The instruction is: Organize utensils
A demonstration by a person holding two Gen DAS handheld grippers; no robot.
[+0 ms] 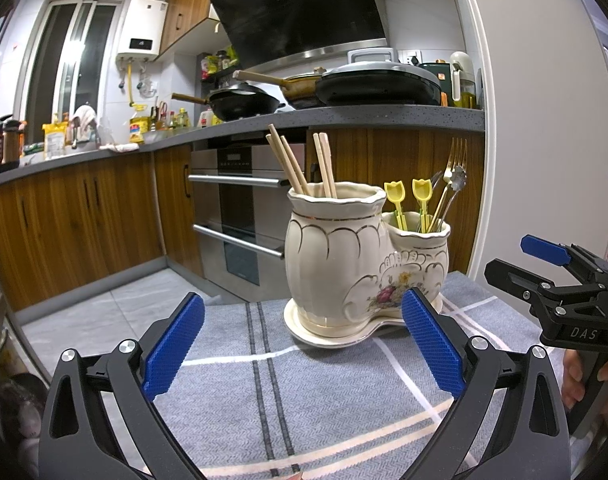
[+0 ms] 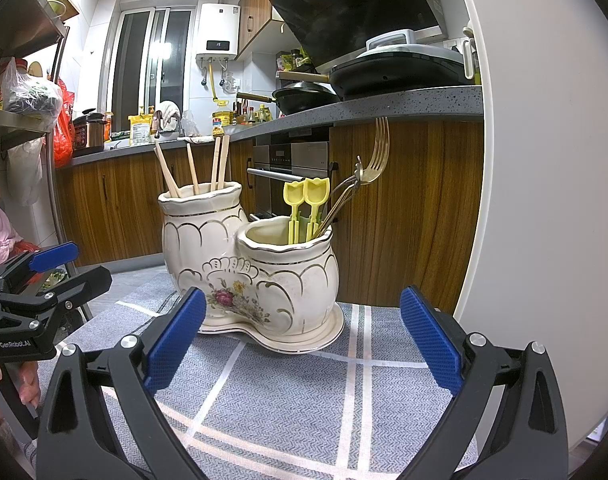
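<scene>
A cream two-pot ceramic holder (image 1: pixel 336 264) (image 2: pixel 247 276) with a flower print stands on its saucer on a grey striped cloth (image 1: pixel 263 400) (image 2: pixel 287 400). Its taller pot holds several wooden chopsticks (image 1: pixel 291 166) (image 2: pixel 217 164). The lower pot holds two yellow tulip-topped picks (image 1: pixel 422 196) (image 2: pixel 306 200), a gold fork (image 1: pixel 456 156) (image 2: pixel 378 148) and other thin metal utensils. My left gripper (image 1: pixel 304 340) (image 2: pixel 79 268) is open and empty, just short of the holder. My right gripper (image 2: pixel 304 336) (image 1: pixel 516 264) is open and empty too, facing the holder from its right side.
The cloth's far edge drops to a tiled floor (image 1: pixel 103 312). Beyond are wooden cabinets, an oven (image 1: pixel 239 216) and a counter with pans (image 1: pixel 247 104). A white rounded surface (image 2: pixel 544 200) rises close on the right. A metal shelf rack (image 2: pixel 31 120) stands at the left.
</scene>
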